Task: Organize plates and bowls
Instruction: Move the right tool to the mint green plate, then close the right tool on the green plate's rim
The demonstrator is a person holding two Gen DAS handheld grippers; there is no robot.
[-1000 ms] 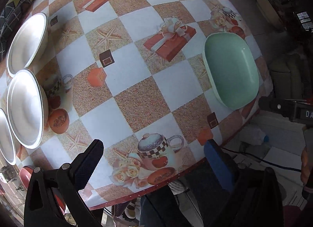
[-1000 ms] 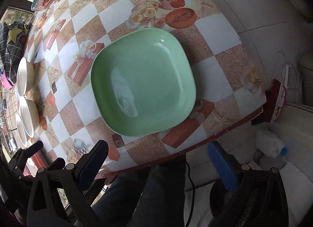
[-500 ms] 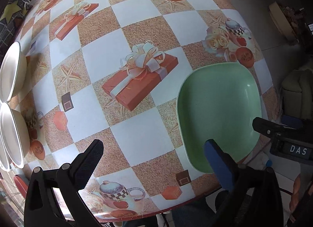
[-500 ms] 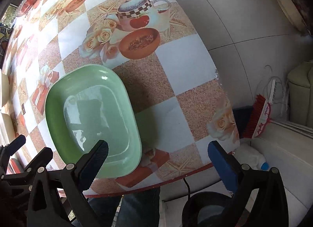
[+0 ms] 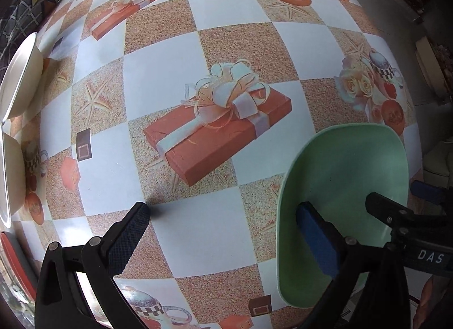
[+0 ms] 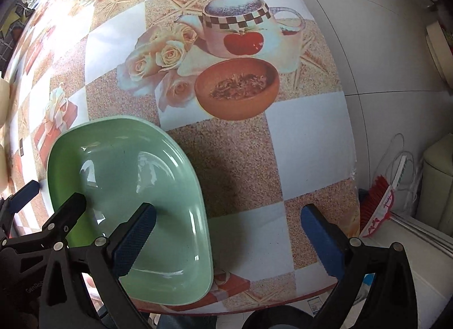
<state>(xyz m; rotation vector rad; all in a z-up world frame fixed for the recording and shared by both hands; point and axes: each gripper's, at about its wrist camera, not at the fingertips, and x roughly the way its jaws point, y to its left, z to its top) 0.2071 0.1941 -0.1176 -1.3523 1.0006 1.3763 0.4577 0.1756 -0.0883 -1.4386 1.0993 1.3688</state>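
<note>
A pale green square plate [image 5: 348, 181] lies near the table's front edge; it also shows in the right wrist view [image 6: 121, 176]. My left gripper [image 5: 223, 232] is open, its left finger low over the tablecloth and its right finger over the plate's left rim. My right gripper [image 6: 229, 230] is open, its left finger over the plate's hollow and its right finger over the tablecloth beside the plate. Neither holds anything. White bowls [image 5: 17, 79] stand at the far left edge.
The round table [image 6: 308, 142] has a checked cloth printed with gift boxes and teapots. Its edge curves close on the right, with tiled floor, a red brush [image 6: 376, 210] and a white container beyond. A red plate rim [image 5: 11, 255] shows at lower left.
Both grippers have moved down and in toward the green plate, which now looks larger. One finger of each now hangs over the plate. The plate has not moved.
</note>
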